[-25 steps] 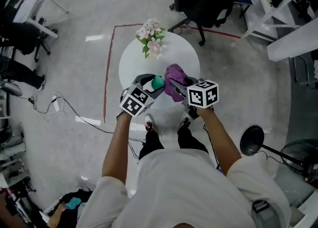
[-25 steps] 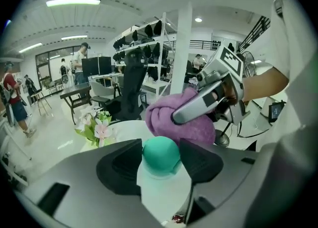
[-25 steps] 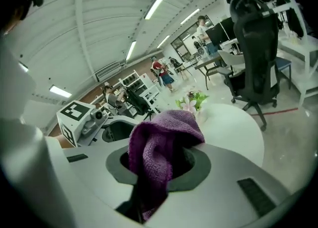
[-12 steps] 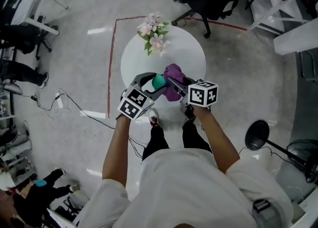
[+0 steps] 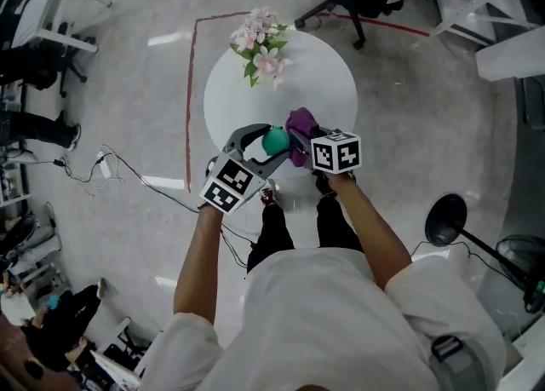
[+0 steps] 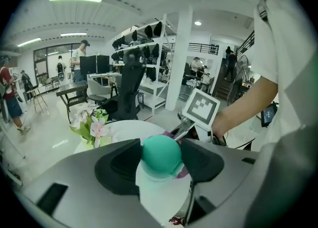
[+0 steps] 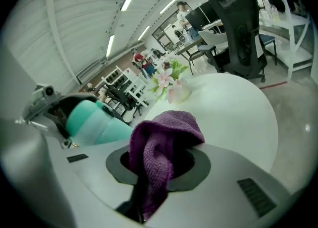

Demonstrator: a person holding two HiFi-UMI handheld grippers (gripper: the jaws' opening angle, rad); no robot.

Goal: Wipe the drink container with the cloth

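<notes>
The left gripper (image 5: 262, 147) squeezes one green drink container (image 6: 161, 155), its bottom hidden. The right gripper (image 7: 158, 167) pinches one purple cloth (image 7: 166, 127), which covers its jaws.

The bottle (image 6: 160, 155) has a teal cap over a pale mint body. The cloth (image 7: 155, 147) is purple. The surface (image 5: 328, 91) is white; at its 11 o'clock stand pink-and-white flowers (image 5: 262, 44) with green leaves.

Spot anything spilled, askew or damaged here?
Nothing stands out. The left gripper grips the teal bottle, the right gripper holds the purple cloth, and the flowers stand on the white table. No spill shows.
</notes>
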